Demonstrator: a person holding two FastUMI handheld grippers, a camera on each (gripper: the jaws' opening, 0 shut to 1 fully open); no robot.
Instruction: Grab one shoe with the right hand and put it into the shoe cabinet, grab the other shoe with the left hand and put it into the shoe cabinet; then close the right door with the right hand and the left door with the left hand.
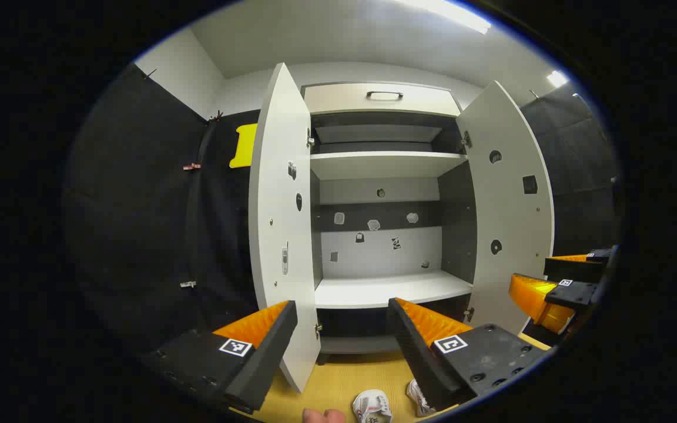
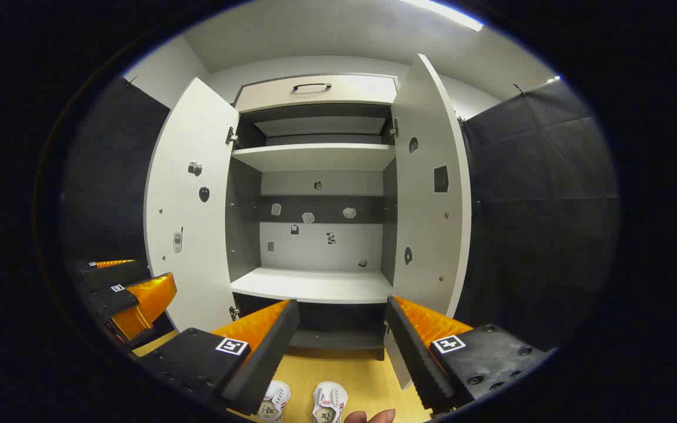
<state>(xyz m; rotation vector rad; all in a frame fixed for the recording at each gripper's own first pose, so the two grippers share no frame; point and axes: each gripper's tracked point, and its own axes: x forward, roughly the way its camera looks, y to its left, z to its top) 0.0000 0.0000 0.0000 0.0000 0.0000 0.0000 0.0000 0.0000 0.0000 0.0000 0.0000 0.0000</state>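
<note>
A white shoe cabinet (image 1: 382, 164) (image 2: 315, 158) stands ahead with its left door (image 1: 282, 235) (image 2: 188, 205) and right door (image 1: 506, 205) (image 2: 429, 188) swung wide. The middle shelf (image 1: 388, 289) (image 2: 315, 285) is bare. Two small white shoes lie on the yellow floor below: one shoe (image 1: 372, 406) (image 2: 272, 400) and the other shoe (image 1: 418, 398) (image 2: 329, 403). My left gripper (image 1: 341, 346) is open above them, nothing between its fingers; it also appears as the left gripper (image 2: 130, 294) at the edge. My right gripper (image 2: 341, 346) is open too, seen as the right gripper (image 1: 562, 282) at the side.
Black cloth walls (image 1: 150, 223) (image 2: 538, 223) flank the cabinet. A closed drawer with a dark handle (image 1: 384, 95) (image 2: 311, 87) tops it, with another shelf (image 1: 385, 163) below. Fingertips of a person (image 1: 324, 416) (image 2: 371, 417) show at the bottom edge.
</note>
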